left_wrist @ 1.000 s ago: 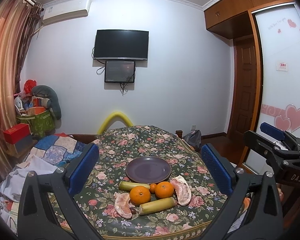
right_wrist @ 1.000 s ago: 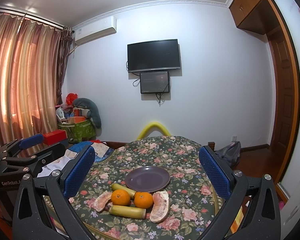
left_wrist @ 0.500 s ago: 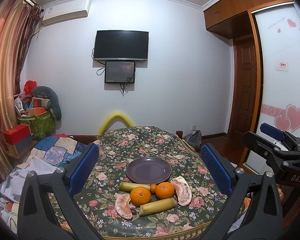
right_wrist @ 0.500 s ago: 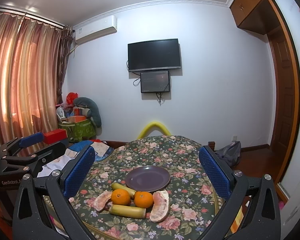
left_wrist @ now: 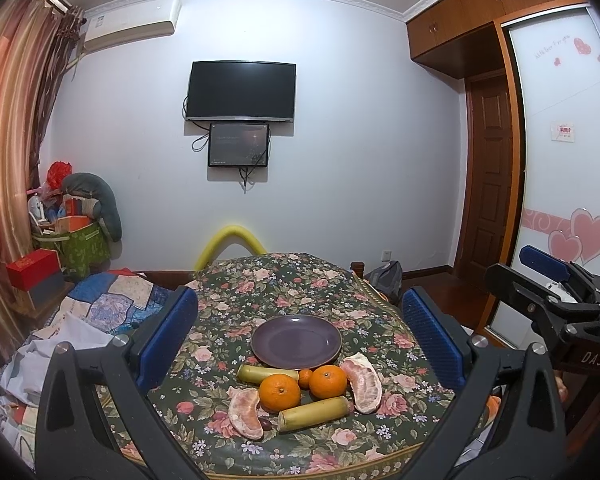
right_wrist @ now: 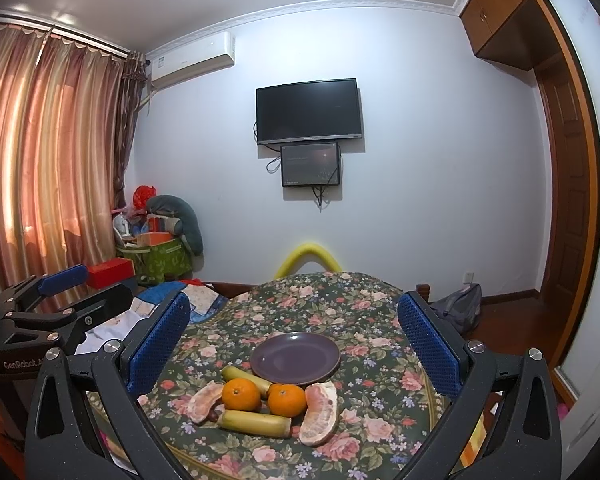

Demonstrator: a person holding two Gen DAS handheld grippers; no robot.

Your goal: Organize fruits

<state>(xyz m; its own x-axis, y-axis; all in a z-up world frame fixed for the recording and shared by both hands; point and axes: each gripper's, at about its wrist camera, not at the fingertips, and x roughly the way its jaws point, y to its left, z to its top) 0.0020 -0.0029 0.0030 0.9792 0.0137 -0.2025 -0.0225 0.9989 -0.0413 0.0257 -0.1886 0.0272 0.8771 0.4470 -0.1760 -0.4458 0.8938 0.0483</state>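
A purple plate (left_wrist: pixel 296 339) lies empty on the floral tablecloth; it also shows in the right wrist view (right_wrist: pixel 295 357). In front of it lie two oranges (left_wrist: pixel 279 392) (left_wrist: pixel 327 381), a small orange (left_wrist: pixel 305 377), two yellow-green sticks (left_wrist: pixel 313 413) (left_wrist: pixel 266 373), two peeled pomelo segments (left_wrist: pixel 244 407) (left_wrist: pixel 363 376) and a dark small fruit (left_wrist: pixel 265 423). My left gripper (left_wrist: pixel 300 344) is open and empty, held back above the near table edge. My right gripper (right_wrist: pixel 294 346) is open and empty, likewise back from the fruit.
The round table (left_wrist: pixel 284 280) carries a floral cloth. A bed with quilts (left_wrist: pixel 100 304) lies at the left, boxes and a green bag (left_wrist: pixel 80 240) behind it. A bag (left_wrist: pixel 384 276) sits on the floor; a wardrobe door (left_wrist: pixel 564 200) is at the right.
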